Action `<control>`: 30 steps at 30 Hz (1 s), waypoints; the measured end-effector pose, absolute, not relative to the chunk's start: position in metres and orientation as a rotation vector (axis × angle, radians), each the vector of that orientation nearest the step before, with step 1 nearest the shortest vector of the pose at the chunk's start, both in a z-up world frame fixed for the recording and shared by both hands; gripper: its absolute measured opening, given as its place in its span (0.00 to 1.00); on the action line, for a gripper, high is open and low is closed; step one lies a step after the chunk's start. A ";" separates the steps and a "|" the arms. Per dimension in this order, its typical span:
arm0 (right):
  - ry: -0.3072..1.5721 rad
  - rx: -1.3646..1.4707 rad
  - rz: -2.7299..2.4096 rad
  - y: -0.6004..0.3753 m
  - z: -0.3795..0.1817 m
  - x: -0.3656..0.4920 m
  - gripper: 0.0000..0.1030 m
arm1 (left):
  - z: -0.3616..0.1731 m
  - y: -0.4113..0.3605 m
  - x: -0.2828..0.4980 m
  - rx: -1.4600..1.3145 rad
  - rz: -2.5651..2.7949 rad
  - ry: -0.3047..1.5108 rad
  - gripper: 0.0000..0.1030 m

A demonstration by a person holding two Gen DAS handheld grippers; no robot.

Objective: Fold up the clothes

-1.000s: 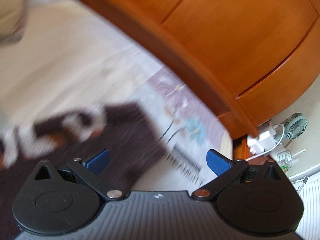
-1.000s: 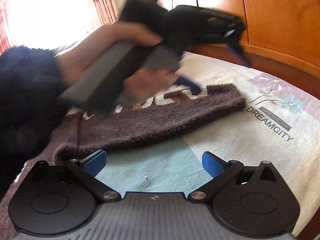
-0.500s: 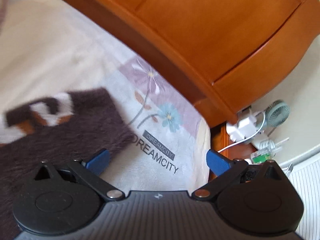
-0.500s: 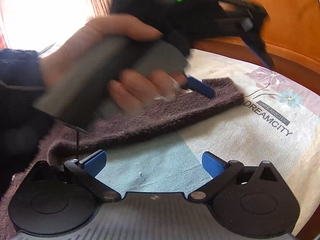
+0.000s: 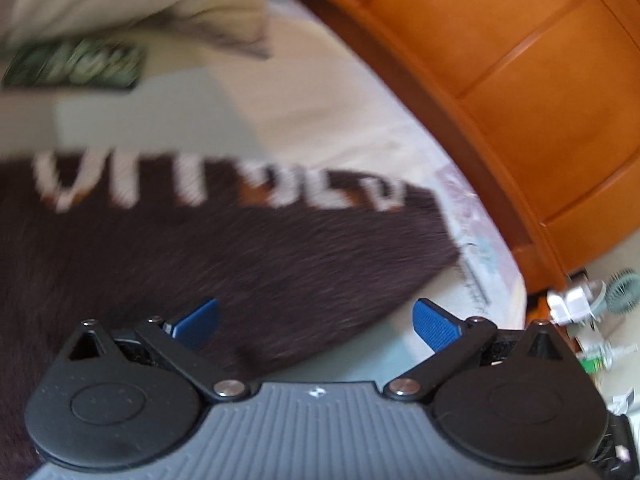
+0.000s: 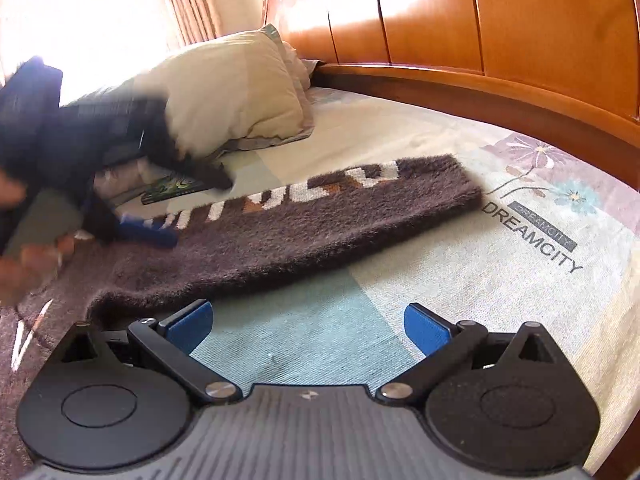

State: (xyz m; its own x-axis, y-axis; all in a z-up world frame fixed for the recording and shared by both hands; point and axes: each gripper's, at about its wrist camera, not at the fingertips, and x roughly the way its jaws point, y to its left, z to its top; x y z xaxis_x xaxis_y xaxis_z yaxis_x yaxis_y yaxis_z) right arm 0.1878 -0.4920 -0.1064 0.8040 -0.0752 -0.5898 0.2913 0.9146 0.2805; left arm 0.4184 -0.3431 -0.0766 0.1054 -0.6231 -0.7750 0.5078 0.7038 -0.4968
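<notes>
Presently we record a dark brown fuzzy sweater (image 6: 320,216) with white lettering lying flat on the bedsheet (image 6: 480,280), stretching from about 9 o'clock toward 2 o'clock in the right wrist view. Our right gripper (image 6: 306,326) hangs over bare sheet at 6 o'clock, jaws spread, holding nothing. Our left gripper (image 5: 316,318) hangs above the sweater's near edge, jaws likewise spread and empty; in the right wrist view it appears blurred at 9 o'clock, low over the fabric. We note a cream pillow (image 6: 232,92) at 11 o'clock against the wooden headboard (image 6: 500,20).
</notes>
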 end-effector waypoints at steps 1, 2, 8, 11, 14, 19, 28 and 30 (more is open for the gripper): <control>0.610 0.377 -0.205 -0.493 -0.107 0.188 1.00 | -0.086 -0.340 0.419 -0.138 -0.823 1.224 0.99; 0.611 0.380 -0.211 -0.494 -0.108 0.188 1.00 | -0.096 -0.339 0.419 -0.168 -0.816 1.262 0.99; 0.614 0.372 -0.215 -0.496 -0.108 0.187 1.00 | -0.078 -0.334 0.402 -0.193 -0.885 1.231 0.99; 0.611 0.364 -0.212 -0.496 -0.107 0.183 1.00 | -0.054 -0.314 0.401 -0.183 -0.826 1.138 0.99; 0.605 0.379 -0.220 -0.500 -0.105 0.180 1.00 | -0.043 -0.284 0.403 -0.237 -0.740 1.131 0.99; 0.589 0.413 -0.209 -0.503 -0.103 0.179 1.00 | -0.060 -0.248 0.394 -0.263 -0.628 1.154 0.99; 0.605 0.408 -0.216 -0.501 -0.108 0.180 1.00 | -0.097 -0.245 0.381 -0.370 -0.511 1.178 0.99; 0.601 0.404 -0.225 -0.503 -0.107 0.180 1.00 | -0.095 -0.241 0.373 -0.361 -0.571 1.220 0.99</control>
State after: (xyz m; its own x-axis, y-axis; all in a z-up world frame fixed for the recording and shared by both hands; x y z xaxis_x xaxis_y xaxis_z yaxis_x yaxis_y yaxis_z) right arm 0.1803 -0.5026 -0.1071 0.8035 -0.0884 -0.5887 0.3201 0.8979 0.3021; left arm 0.3726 -0.2406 -0.0946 0.2307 -0.5903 -0.7735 0.2165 0.8061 -0.5507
